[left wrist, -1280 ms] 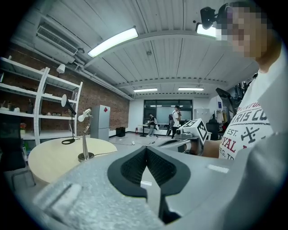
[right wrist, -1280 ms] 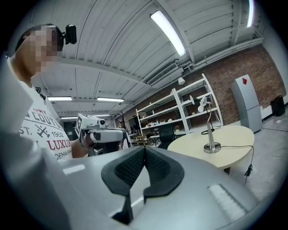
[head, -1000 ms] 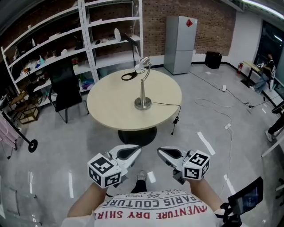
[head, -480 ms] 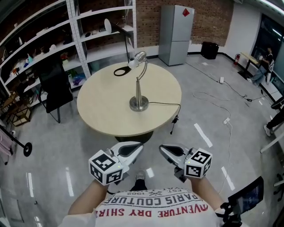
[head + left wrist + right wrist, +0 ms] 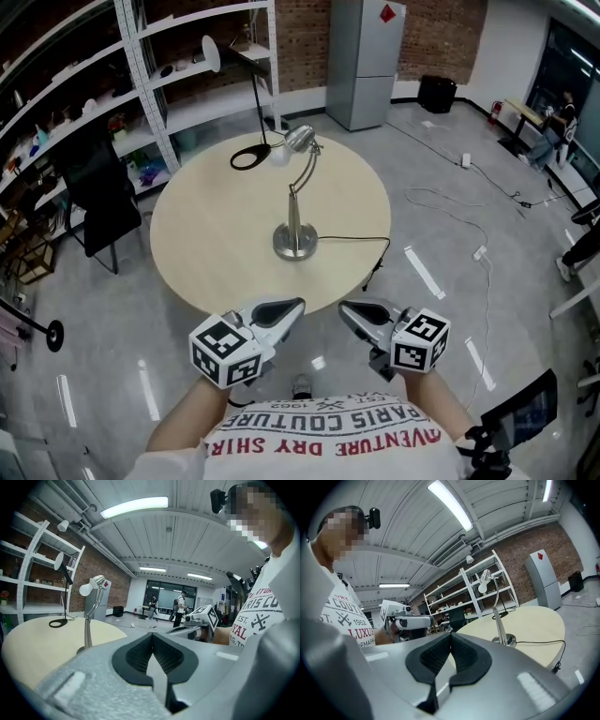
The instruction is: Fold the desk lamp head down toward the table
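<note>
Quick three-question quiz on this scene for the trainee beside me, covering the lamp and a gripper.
1. True or false: the desk lamp already has its head folded down against the table.
2. Fill in: in the head view, the lamp's cable leaves the table over its ___ edge.
3. What is between the jaws of the left gripper? A: the lamp's head. B: nothing, they are shut. C: the cable.

Key: 1 false, the head is raised well above the tabletop. 2 right. 3 B.
</note>
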`<state>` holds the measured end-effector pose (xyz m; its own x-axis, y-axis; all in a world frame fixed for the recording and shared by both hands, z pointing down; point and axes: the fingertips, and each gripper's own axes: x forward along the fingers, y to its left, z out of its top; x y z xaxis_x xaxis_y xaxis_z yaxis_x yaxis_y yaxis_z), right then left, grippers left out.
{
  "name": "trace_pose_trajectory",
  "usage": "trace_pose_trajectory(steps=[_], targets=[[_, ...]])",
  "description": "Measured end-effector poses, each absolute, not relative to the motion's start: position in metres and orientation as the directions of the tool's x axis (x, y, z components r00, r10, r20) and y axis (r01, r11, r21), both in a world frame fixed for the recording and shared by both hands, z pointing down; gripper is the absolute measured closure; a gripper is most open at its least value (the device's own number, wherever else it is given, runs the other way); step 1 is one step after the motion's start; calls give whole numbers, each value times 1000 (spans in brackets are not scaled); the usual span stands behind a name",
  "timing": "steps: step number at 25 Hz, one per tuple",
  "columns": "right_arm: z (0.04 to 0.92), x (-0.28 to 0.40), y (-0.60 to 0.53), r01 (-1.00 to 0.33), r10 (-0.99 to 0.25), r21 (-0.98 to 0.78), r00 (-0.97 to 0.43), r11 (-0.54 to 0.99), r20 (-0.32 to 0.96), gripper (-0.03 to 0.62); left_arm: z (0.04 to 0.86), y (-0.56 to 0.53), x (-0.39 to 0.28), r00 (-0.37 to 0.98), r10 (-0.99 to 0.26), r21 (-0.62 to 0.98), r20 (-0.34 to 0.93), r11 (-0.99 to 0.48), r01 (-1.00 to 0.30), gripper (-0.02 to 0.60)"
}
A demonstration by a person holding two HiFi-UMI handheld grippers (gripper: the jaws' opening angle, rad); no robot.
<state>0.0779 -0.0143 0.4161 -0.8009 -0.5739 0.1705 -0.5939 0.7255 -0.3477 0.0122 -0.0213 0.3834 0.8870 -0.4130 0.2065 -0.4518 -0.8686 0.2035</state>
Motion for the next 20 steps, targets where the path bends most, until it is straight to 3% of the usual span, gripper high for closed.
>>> trace_pose_trajectory(steps=[20], targets=[[419,51,-125,-649,-618,-289,-760,703,204,588,382,-135,-29,907,-390,140,161,-900,-412,578]])
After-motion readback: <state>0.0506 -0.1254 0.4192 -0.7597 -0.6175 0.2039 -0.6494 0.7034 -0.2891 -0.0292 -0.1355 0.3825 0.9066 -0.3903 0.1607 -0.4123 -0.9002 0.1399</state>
